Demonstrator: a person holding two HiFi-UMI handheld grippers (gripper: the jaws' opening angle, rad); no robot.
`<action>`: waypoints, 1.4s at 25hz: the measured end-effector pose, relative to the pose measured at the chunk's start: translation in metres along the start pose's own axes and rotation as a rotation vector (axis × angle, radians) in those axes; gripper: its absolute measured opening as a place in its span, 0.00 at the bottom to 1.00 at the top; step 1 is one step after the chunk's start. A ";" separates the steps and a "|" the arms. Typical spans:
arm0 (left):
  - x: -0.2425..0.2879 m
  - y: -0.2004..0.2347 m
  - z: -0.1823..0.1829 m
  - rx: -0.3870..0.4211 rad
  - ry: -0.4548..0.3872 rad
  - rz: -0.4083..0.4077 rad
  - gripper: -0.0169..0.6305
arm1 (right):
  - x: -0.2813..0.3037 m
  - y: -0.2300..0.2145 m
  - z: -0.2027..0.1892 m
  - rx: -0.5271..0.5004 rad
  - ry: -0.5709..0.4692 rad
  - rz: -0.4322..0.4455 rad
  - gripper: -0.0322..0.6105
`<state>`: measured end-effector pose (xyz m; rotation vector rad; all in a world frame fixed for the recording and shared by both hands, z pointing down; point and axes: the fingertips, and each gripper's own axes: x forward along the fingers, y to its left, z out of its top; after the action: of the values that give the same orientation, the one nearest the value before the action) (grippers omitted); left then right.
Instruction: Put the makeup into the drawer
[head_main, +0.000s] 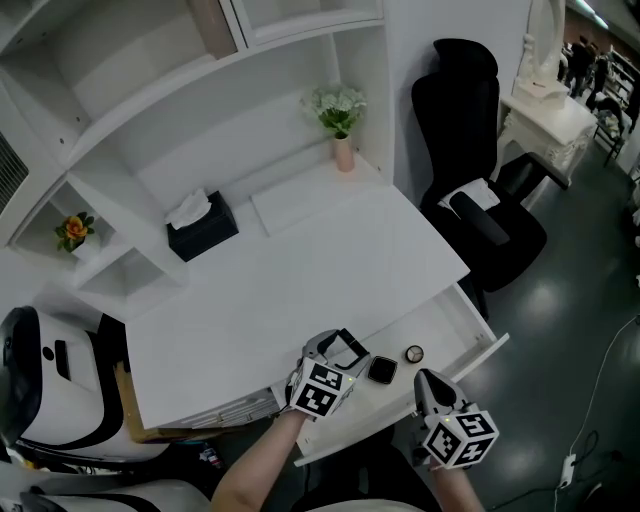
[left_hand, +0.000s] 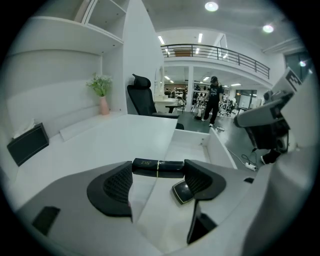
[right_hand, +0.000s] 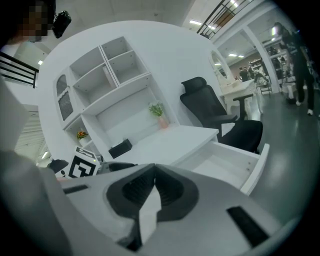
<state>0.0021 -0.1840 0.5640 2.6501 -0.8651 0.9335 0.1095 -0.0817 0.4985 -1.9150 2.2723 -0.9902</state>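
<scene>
My left gripper (head_main: 343, 352) (left_hand: 157, 176) hovers over the near left end of the open white drawer (head_main: 478, 322) (left_hand: 220, 149). Its jaws stand wide, shut on a black makeup tube (left_hand: 157, 168) (head_main: 347, 346) held end to end between the pads. On the drawer floor just below lies a square black compact (head_main: 381, 370) (left_hand: 181, 192), with a small round item (head_main: 414, 354) to its right. My right gripper (head_main: 427, 380) (right_hand: 154, 187) is at the drawer's front edge, shut with nothing between its pads. The drawer (right_hand: 235, 165) shows to its right.
On the white desk (head_main: 300, 270) stand a black tissue box (head_main: 202, 228) and a pink vase of flowers (head_main: 342, 120). A black office chair (head_main: 480, 200) stands to the right of the desk. Shelves rise behind, one holding an orange flower (head_main: 73, 230). A person (left_hand: 214, 100) stands far off.
</scene>
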 end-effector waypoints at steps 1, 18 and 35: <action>-0.005 -0.005 -0.006 0.002 0.003 -0.005 0.53 | -0.001 0.004 -0.002 -0.002 0.001 0.003 0.06; -0.004 -0.056 -0.115 0.101 0.222 -0.102 0.53 | -0.028 0.024 -0.032 0.010 0.004 -0.020 0.06; 0.037 -0.060 -0.162 0.203 0.374 -0.159 0.53 | -0.035 0.000 -0.032 0.038 -0.001 -0.082 0.06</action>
<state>-0.0215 -0.0932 0.7136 2.5270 -0.4885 1.4762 0.1059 -0.0363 0.5114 -2.0072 2.1736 -1.0327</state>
